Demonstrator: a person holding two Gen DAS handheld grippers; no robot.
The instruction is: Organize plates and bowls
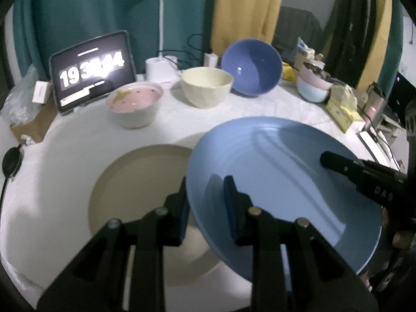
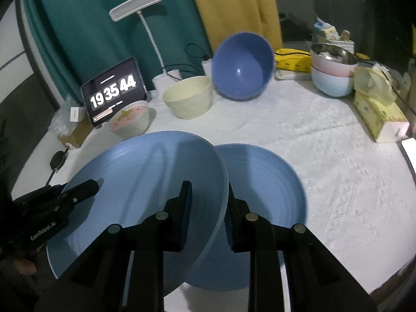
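Left wrist only: beige plate (image 1: 145,182) underneath.

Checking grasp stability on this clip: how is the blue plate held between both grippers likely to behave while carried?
The blue plate probably stays stiff: clamped only at opposite rims, it shows no sag. Its glossy surface suggests it could slip in the left gripper or right gripper. It hangs tilted, so losing one grip would likely swing it down.

You worked in a home: a cloth-covered table (image 2: 325,156) stood before teal and yellow curtains (image 2: 91,39), with a desk lamp (image 2: 136,4), a clock tablet (image 2: 113,91) and tissue packs (image 2: 377,115) along the table's far edge.
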